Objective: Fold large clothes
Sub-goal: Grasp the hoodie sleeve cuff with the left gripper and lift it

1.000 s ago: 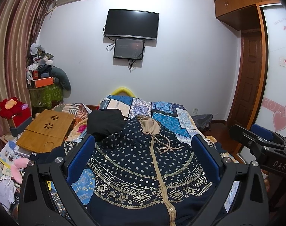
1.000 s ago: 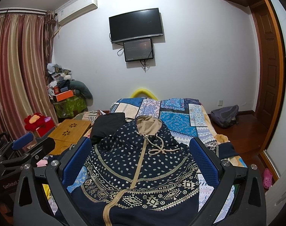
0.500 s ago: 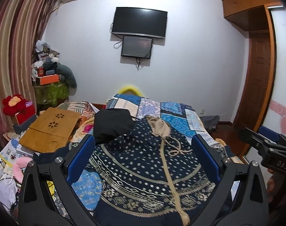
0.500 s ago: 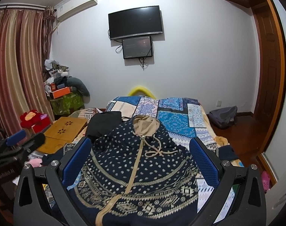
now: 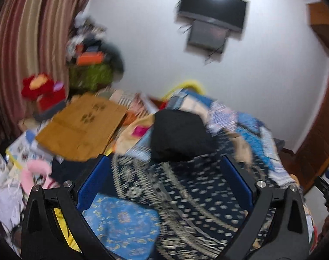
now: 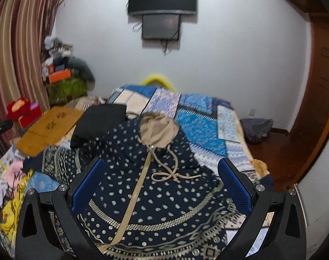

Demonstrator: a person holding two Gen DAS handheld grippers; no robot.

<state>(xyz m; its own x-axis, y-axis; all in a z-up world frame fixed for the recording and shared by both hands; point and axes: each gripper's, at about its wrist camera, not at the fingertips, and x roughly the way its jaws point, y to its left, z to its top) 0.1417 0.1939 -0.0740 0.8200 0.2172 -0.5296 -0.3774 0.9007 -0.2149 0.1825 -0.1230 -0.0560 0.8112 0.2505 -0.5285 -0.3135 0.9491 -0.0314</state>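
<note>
1. Clearly, the fold is not yet begun: the navy patterned hooded jacket (image 6: pixel 155 186) is lying spread out, front up, on the bed (image 6: pixel 199 117), zipped, with its beige hood (image 6: pixel 159 127) toward the far wall and its drawstring (image 6: pixel 175 173) looped on the chest.
2. On the left, the left tongs (image 5: pixel 164 184) are hanging spread wide and holding nothing, over the garment's left part; that view is blurred, so I cannot tell which edge or sleeve is lying directly beneath them.
3. Beyond them a folded black garment (image 5: pixel 179 134) is sitting on the bed, touching or overlapping the jacket's upper left edge, and a blue printed cloth (image 5: pixel 121 218) is lying near the left finger.
4. Further left, a wooden lap tray (image 5: pixel 82 125) and loose clutter are crowding the bedside.
5. On the right, the right tongs (image 6: pixel 160 186) are likewise spread and empty, hovering above the chest, with the zip (image 6: pixel 134 197) running between the two fingers toward the near hem.
6. The step in hand, I judge, is approaching for a first grasp.
7. The next move is probably calling for each pair of tongs to drop to a side edge or sleeve, pinch a single layer, and carry it toward the zip line.
8. The black garment may be snagging the left fold, so keeping clear of it is looking wise.
</note>
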